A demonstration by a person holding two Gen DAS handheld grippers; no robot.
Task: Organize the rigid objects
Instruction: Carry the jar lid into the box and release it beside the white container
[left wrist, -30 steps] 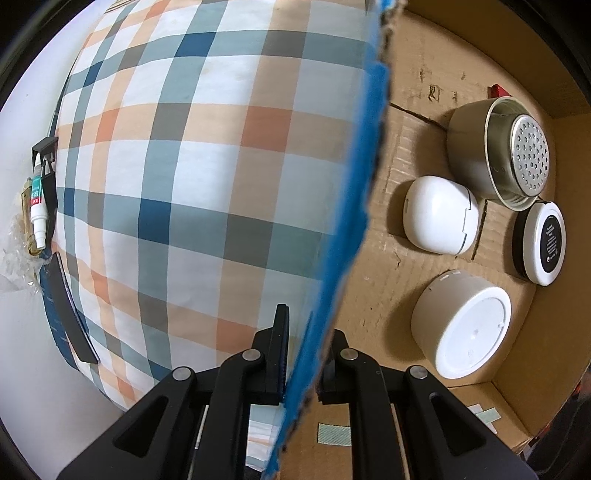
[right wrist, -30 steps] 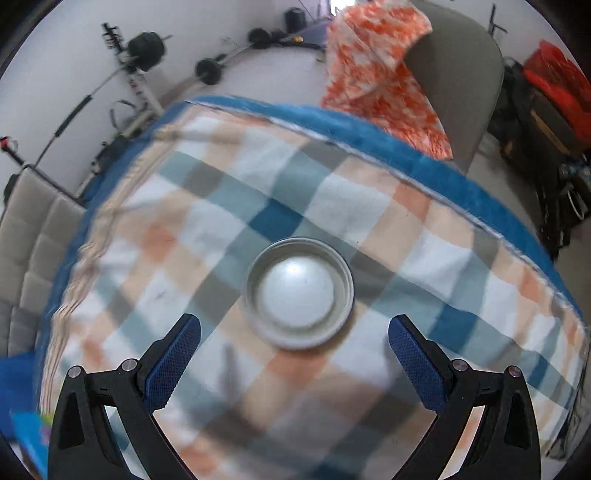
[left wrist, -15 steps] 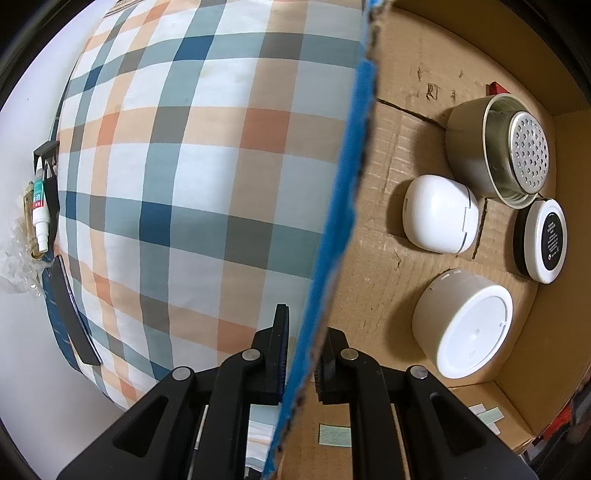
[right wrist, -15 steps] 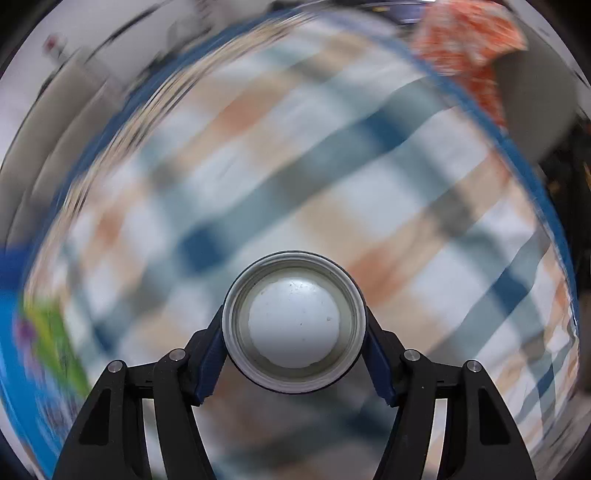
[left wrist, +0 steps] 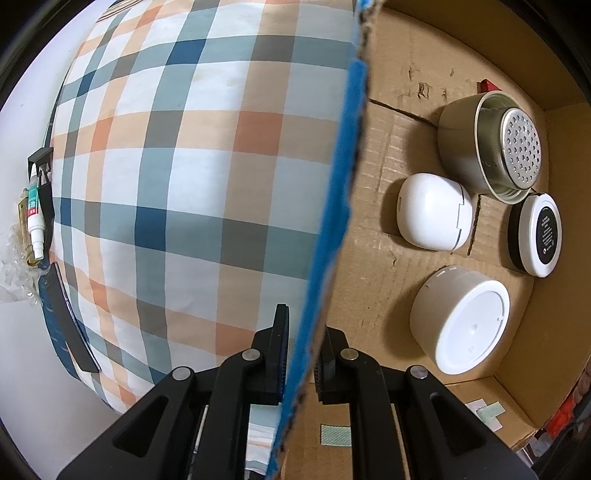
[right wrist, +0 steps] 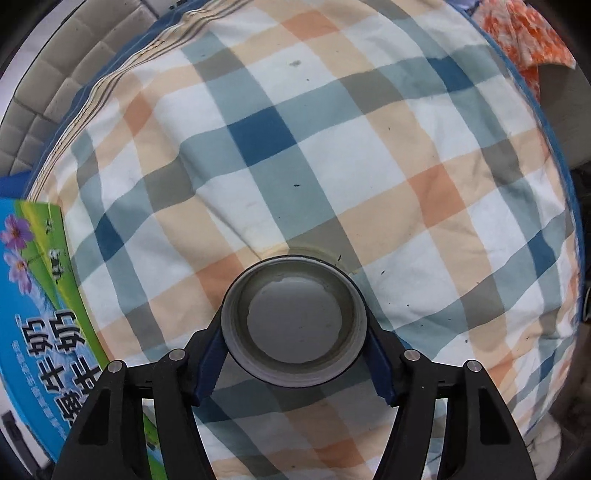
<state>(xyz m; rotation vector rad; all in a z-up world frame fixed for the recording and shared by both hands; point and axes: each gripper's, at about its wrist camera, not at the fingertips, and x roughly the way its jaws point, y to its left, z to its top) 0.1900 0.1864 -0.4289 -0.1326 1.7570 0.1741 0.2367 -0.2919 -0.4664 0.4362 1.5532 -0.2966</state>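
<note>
My right gripper (right wrist: 293,338) is shut on a round metal lid (right wrist: 293,321) and holds it above the plaid bedspread (right wrist: 332,155). My left gripper (left wrist: 301,363) is shut on the blue-edged wall (left wrist: 332,221) of a cardboard box (left wrist: 399,122). Inside the box lie a metal cup with a perforated strainer (left wrist: 491,144), a white rounded case (left wrist: 432,212), a black-and-white round tin (left wrist: 537,234) and a white cylindrical container (left wrist: 461,325).
The box's printed blue and green outer side (right wrist: 40,314) shows at the left of the right wrist view. A white tube (left wrist: 35,218) and a dark flat object (left wrist: 68,328) lie at the bed's edge. An orange patterned cloth (right wrist: 524,33) hangs over a chair.
My right gripper closed on the metal lid and lifted it off the bedspread, swinging toward the box. My left gripper kept its hold on the box wall.
</note>
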